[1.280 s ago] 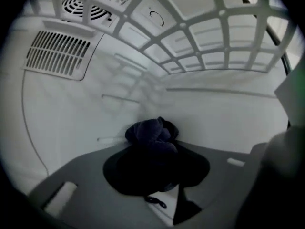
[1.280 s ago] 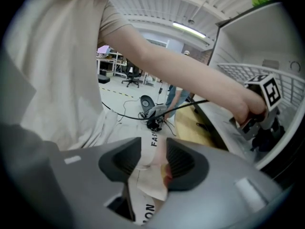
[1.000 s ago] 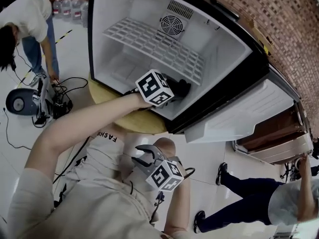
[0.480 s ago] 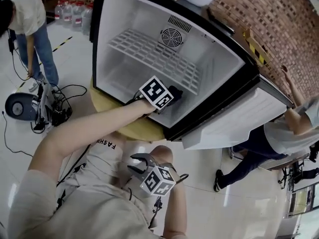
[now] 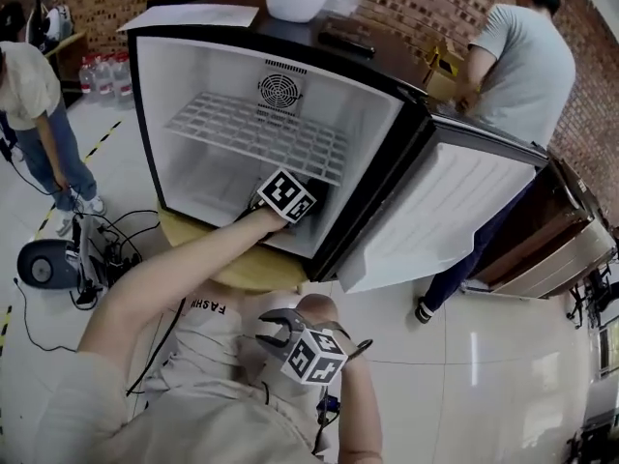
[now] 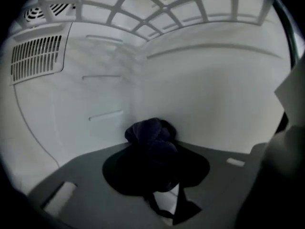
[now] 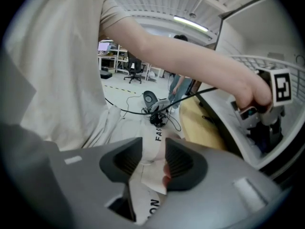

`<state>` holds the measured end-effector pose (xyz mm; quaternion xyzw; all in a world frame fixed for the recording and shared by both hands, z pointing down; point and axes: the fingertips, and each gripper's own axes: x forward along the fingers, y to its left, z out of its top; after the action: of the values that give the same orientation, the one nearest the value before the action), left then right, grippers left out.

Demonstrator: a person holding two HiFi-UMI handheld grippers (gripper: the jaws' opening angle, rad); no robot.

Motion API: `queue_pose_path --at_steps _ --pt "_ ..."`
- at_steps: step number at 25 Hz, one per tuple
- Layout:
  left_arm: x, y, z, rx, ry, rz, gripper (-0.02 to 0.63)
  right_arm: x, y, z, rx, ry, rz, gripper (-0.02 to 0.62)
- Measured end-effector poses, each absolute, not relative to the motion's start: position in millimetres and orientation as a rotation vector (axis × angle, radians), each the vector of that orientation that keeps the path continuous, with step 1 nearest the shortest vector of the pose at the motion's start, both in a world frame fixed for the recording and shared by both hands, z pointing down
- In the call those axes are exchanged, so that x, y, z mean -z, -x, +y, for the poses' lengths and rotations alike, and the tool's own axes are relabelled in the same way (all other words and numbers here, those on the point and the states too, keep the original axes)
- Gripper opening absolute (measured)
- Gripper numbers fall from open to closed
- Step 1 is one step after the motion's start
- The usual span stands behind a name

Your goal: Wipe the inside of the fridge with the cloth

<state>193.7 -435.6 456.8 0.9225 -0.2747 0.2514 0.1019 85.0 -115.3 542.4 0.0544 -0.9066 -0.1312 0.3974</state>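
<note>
Fridge (image 5: pixel 208 71) stands open on a round wooden table (image 5: pixel 242 264), its door (image 5: pixel 455 211) swung out to 3 o'clock. Wire shelf (image 5: pixel 256 133) runs across the middle, with a fan vent (image 5: pixel 278 88) at 12 o'clock on the back wall.

Left gripper (image 6: pixel 157 173) is reached into the bottom compartment, under the shelf. Its jaws have just been closing, and they are clamped on the dark cloth (image 6: pixel 150 135) bunched up between them. The cloth sits low in the fridge, close to a white inner wall; I cannot tell whether it touches.

Right gripper (image 5: pixel 274 325) is at 6 o'clock from the left one, outside the fridge, over the holder's lap. Its jaws are slightly apart and grip nothing. White shirt (image 7: pixel 152 175) shows through the gap.

One bystander (image 5: pixel 29 95) stands at 9 o'clock and another (image 5: pixel 527 66) at 2 o'clock.
</note>
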Motion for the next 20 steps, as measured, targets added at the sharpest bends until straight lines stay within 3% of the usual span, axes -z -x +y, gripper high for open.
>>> queue_pose_path --at_steps 5,12,17,20 --pt "-458 -186 -347 -0.777 -2.822 -0.463 0.137 -503 -93 -123 0.442 -0.252 -2.372 0.138" --pt "-406 -142 -202 -0.308 -2.614 0.136 0.14 -350 -119 -91 0.763 -0.549 -2.536 0.144" --pt "-363 -124 -149 -0.137 -2.449 0.318 0.143 -342 -120 -105 0.834 -0.751 -2.372 0.344" --pt "-350 -128 -131 -0.052 -2.427 0.316 0.144 -350 -102 -103 0.831 -0.786 -2.417 0.422"
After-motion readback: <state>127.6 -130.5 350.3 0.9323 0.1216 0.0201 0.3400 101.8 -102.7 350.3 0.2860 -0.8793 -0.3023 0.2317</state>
